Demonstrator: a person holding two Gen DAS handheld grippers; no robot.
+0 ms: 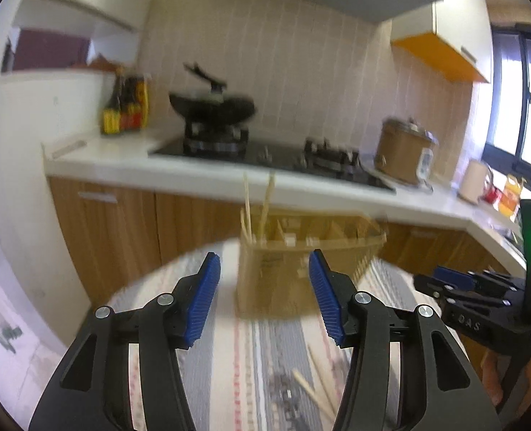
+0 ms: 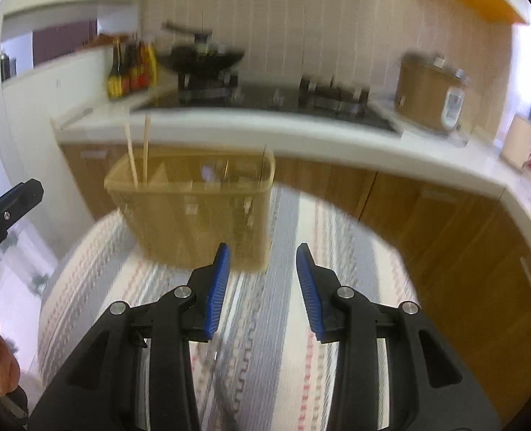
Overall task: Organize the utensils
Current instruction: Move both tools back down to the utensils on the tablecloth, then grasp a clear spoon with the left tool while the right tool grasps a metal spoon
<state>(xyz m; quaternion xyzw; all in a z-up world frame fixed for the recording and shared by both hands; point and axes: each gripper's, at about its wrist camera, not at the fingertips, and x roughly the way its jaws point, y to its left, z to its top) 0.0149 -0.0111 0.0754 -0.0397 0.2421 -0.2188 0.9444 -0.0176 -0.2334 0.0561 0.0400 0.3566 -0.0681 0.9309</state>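
Observation:
A tan plastic utensil holder (image 1: 294,269) with dividers stands at the far side of a round table with a striped cloth (image 1: 244,359). Two chopsticks (image 1: 256,208) stand upright in its left compartment. Two more chopsticks (image 1: 315,391) lie on the cloth near my left gripper (image 1: 263,289), which is open and empty, in front of the holder. In the right wrist view the holder (image 2: 193,212) is ahead and slightly left, with the upright chopsticks (image 2: 138,154). My right gripper (image 2: 262,280) is open and empty above the cloth (image 2: 265,341). The views are blurred.
Behind the table runs a kitchen counter (image 1: 129,165) with a gas hob, a black wok (image 1: 211,107), sauce bottles (image 1: 125,107) and a rice cooker (image 1: 405,154). Wooden cabinets (image 2: 445,237) sit below it. The right gripper shows in the left wrist view (image 1: 481,298).

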